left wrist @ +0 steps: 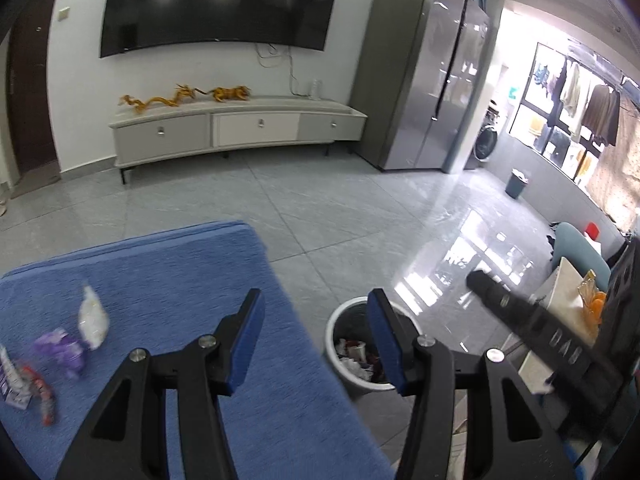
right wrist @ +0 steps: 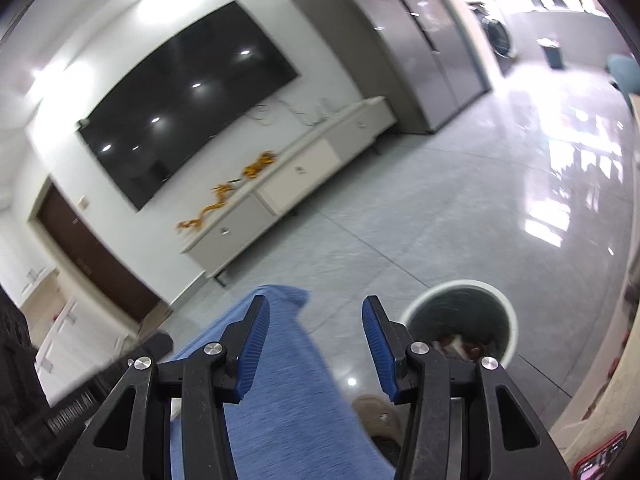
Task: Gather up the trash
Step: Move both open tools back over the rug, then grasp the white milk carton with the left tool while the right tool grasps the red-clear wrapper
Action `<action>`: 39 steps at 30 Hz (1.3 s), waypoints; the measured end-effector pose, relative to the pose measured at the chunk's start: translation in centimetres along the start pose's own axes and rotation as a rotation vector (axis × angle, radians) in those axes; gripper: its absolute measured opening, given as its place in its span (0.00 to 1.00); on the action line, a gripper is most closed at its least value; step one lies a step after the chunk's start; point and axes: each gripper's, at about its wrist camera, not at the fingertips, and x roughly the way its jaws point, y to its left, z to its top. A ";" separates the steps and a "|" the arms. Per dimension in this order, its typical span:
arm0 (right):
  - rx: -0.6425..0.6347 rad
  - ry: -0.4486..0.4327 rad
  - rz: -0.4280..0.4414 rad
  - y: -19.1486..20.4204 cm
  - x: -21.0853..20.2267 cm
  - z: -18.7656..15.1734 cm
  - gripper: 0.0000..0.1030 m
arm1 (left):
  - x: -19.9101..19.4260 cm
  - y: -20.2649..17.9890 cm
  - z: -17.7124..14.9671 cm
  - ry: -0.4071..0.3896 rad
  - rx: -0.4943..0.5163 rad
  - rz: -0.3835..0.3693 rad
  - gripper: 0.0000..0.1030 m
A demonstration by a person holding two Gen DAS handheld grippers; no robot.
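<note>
My left tongs [left wrist: 316, 336] are closest to the lens, jaws spread wide, nothing between them; right tongs [right wrist: 316, 344] same — wide and empty. Trash is on the blue mat [left wrist: 168, 264], off to the left of my left tongs: a white packet [left wrist: 93, 318], a purple wrapper [left wrist: 62, 350], a red wrapper [left wrist: 40, 390], and a white-purple one [left wrist: 12, 380] cut by the frame edge. All blurred, so I can't read labels. White packet's long axis runs roughly away from me, narrow end far. Left tongs are the nearer ones, I judge — the right view shows no loose trash, just mat. So the next reach swings left and down, probably for the white packet first.

Bin [left wrist: 340, 332] sits on the floor just off the mat's right edge, behind my left tongs' right finger, already some scraps inside; in the right view it's just right of the tongs.

Mat is soft and fuzzy. Grey glossy tile floor [left wrist: 340, 216], TV [left wrist: 220, 4] on the wall over a low cabinet [left wrist: 240, 124], fridge [left wrist: 424, 72] to the right.
</note>
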 end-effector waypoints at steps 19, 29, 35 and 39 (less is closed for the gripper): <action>-0.282 0.121 0.127 13.5 4.5 -5.4 0.44 | -6.8 21.1 -8.0 -0.054 -0.233 0.238 0.50; -0.440 0.367 0.322 20.6 12.4 -12.6 0.44 | -7.2 34.2 -10.0 -0.009 -0.444 0.544 0.50; -0.598 0.524 0.476 26.0 15.4 -18.7 0.44 | -5.2 38.9 -11.0 0.074 -0.526 0.606 0.50; -0.699 0.627 0.548 29.4 17.1 -23.4 0.44 | -4.1 40.3 -11.3 0.118 -0.549 0.576 0.50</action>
